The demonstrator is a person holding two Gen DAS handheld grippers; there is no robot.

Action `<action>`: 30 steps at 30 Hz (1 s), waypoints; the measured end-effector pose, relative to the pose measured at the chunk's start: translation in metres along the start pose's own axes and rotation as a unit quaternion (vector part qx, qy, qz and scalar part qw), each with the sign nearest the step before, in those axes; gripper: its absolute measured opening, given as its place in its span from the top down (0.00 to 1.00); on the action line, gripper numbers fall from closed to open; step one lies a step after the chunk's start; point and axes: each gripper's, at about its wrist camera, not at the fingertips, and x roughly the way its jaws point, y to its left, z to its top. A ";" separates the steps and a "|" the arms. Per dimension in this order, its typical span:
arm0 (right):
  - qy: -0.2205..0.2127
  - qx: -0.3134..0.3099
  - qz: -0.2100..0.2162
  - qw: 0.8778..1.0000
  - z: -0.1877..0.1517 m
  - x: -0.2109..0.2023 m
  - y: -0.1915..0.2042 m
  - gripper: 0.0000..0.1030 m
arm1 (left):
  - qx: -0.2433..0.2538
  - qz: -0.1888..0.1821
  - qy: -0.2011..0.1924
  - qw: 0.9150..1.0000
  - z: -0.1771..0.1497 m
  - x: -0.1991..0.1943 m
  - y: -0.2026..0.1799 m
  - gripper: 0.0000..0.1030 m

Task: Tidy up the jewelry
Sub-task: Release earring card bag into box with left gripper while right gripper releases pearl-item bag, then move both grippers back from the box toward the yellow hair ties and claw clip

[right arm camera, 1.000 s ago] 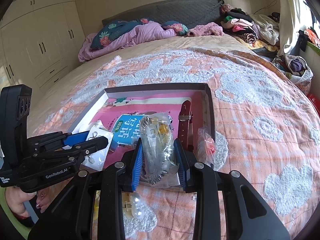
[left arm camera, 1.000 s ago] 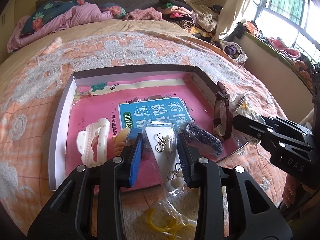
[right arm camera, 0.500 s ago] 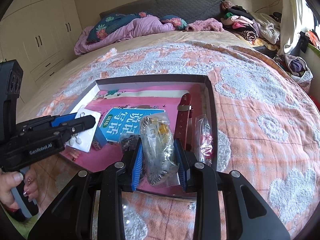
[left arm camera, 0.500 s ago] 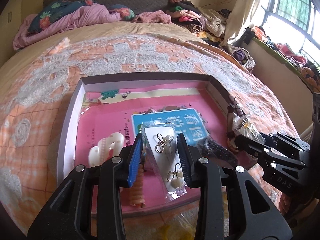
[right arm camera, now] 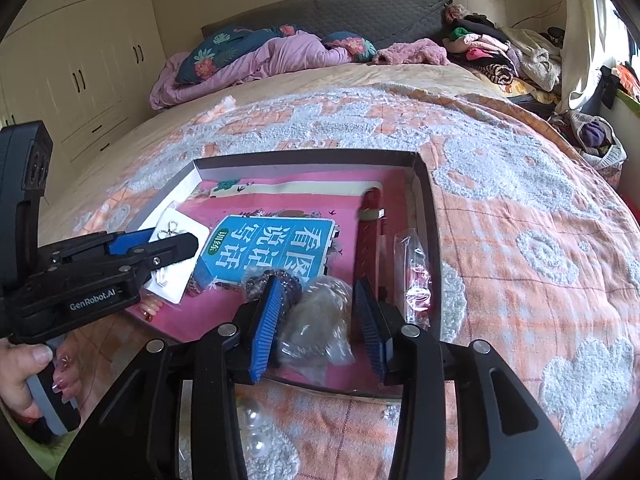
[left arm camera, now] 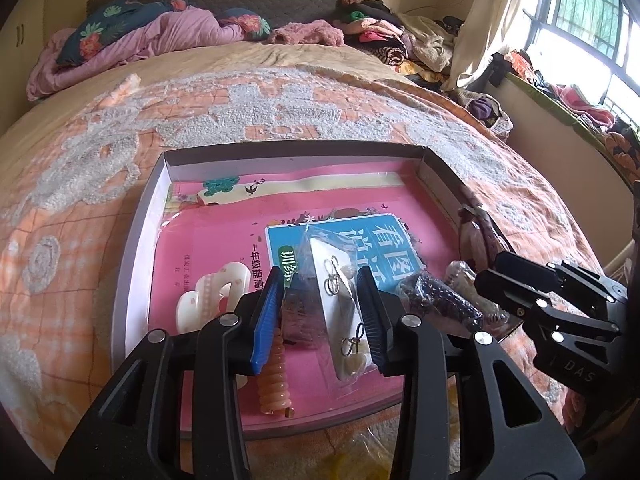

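Observation:
A shallow box lined with a pink booklet lies on the bed. My left gripper holds a clear packet with a white earring card over the box's near part; it also shows in the right wrist view. My right gripper is open around a clear bag of jewelry that rests in the box's near right part. In the box lie a white hair claw, an orange spiral hair tie, a dark bead bracelet, a brown strap and a small packet.
Clear packets with pearls and a yellow item lie on the bedspread in front of the box. Pillows and a pink quilt lie at the headboard. Clothes are piled at the far right by the window.
Both grippers moved forward over the box. The right gripper's jaws opened and the bag now rests in the box. The left still holds the earring card.

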 end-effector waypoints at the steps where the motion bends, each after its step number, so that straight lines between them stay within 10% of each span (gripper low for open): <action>1: -0.003 0.000 0.001 1.000 0.001 -0.002 0.000 0.62 | 0.000 0.000 0.000 1.000 0.000 0.000 0.000 0.72; 21: -0.022 0.029 0.005 0.999 0.002 -0.035 -0.006 0.32 | 0.005 -0.001 0.002 1.000 0.001 -0.006 -0.006 0.59; 30: -0.045 0.042 0.011 0.998 0.006 -0.063 -0.006 0.13 | 0.007 0.002 -0.018 1.000 0.007 -0.035 -0.010 0.34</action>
